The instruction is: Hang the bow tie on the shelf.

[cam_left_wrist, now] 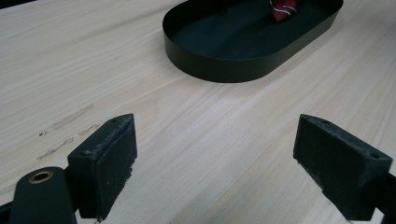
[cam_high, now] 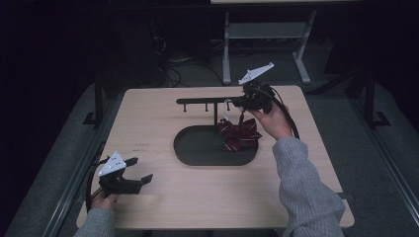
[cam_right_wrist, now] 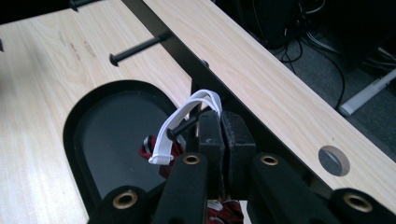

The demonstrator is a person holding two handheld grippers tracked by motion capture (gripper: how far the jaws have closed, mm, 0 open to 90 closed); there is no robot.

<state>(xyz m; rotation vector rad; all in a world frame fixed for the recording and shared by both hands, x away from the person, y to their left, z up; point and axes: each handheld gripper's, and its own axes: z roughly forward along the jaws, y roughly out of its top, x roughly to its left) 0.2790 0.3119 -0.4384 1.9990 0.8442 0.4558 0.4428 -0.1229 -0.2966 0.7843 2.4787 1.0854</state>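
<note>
A red striped bow tie (cam_high: 239,136) hangs into the right end of a black oval tray (cam_high: 197,148); it also peeks in at the top of the left gripper view (cam_left_wrist: 282,9). Its white elastic strap (cam_right_wrist: 180,119) loops over a short peg (cam_right_wrist: 182,127) of the black rack (cam_high: 205,101) above the tray. My right gripper (cam_right_wrist: 222,116) is at that peg, shut on the strap at its tips, with the tie (cam_right_wrist: 152,151) dangling below; the high view shows this gripper (cam_high: 237,102) at the rack's right end. My left gripper (cam_high: 142,169) stands open over bare wood at the front left (cam_left_wrist: 215,140).
The rack bar carries more pegs (cam_right_wrist: 137,49) to the left. The tray rim (cam_left_wrist: 219,70) lies ahead of the left gripper. A round hole (cam_right_wrist: 334,160) sits in the tabletop near the far edge. Beyond the table are desk legs (cam_high: 226,54) and floor cables.
</note>
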